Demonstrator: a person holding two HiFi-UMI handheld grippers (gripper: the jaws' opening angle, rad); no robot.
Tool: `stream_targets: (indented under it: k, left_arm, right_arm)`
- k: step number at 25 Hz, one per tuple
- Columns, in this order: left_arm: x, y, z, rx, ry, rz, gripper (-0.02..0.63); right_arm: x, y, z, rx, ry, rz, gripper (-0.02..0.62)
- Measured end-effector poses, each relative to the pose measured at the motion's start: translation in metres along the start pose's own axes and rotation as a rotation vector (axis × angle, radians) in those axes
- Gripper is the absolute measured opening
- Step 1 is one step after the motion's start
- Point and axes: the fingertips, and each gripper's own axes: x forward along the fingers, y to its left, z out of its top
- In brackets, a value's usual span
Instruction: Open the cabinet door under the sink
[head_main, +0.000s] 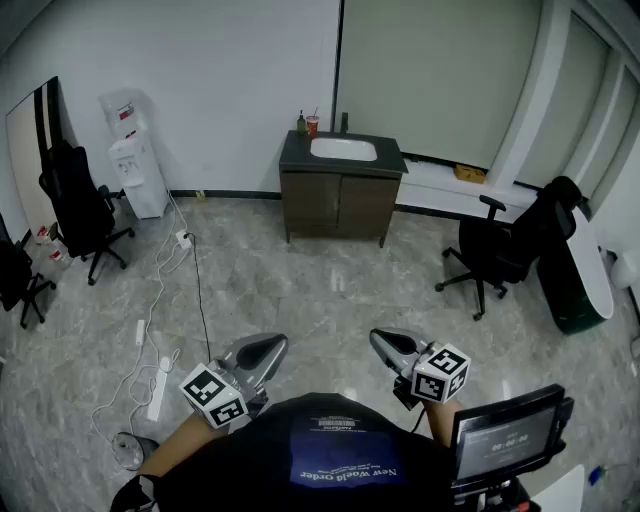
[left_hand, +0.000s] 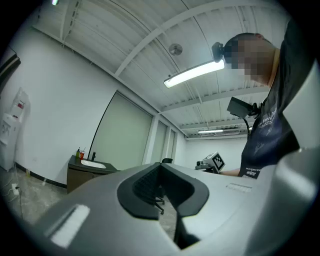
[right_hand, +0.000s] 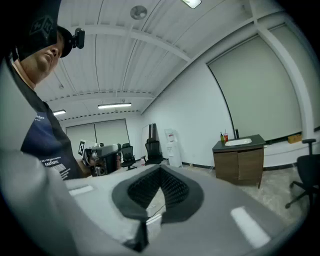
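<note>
My left gripper (head_main: 268, 347) has its jaws pressed together with nothing between them; in its own view the dark pads (left_hand: 143, 188) meet at the tips, leaving only a small hollow lower down through which I see floor (head_main: 300, 290). My right gripper (head_main: 384, 342) is the same: jaws closed on each other, empty. I hold both in front of my chest, side by side with a gap between them, the left tilted a little up and the right a little down, both aimed across the room.

The cabinet (head_main: 338, 205) is well apart from both grippers, across the open floor against the far wall (head_main: 230, 90). Its 2 doors (head_main: 312, 203) are flush and closed. The white sink (head_main: 343, 149) sits in the dark top above them, with a bottle (head_main: 301, 124) and a cup (head_main: 313, 124) at the back left corner.

Left of the cabinet, a water dispenser (head_main: 135, 165) stands by the wall. 1 black chair (head_main: 505, 245) is to the cabinet's right. A cable (head_main: 195, 290) trails over the floor on my left. A small screen (head_main: 505, 440) is mounted at my right side.
</note>
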Motion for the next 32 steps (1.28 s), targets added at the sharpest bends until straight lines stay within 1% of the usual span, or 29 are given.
stream_targets:
  k: [11,18,23,28,32]
  left_arm:
    - [0.004,0.001,0.000,-0.007,0.005,-0.021,0.000]
    - [0.010,-0.001,-0.005,-0.008,0.014,-0.025,0.000]
    - [0.014,-0.002,-0.009,-0.006,0.018,-0.035,0.000]
    - [0.031,-0.008,-0.006,-0.015,0.027,-0.046,0.000]
    - [0.047,-0.020,-0.011,-0.018,0.035,-0.061,0.000]
  right_arm:
    - [0.002,-0.003,0.002,0.008,0.001,-0.012,0.000]
    - [-0.003,-0.010,-0.001,0.034,-0.008,-0.025,0.000]
    - [-0.006,-0.012,-0.007,0.028,-0.007,-0.035,0.000]
    - [-0.018,-0.021,-0.002,0.030,-0.010,-0.037,0.002]
    - [-0.035,-0.028,-0.004,0.027,-0.017,-0.038,0.002]
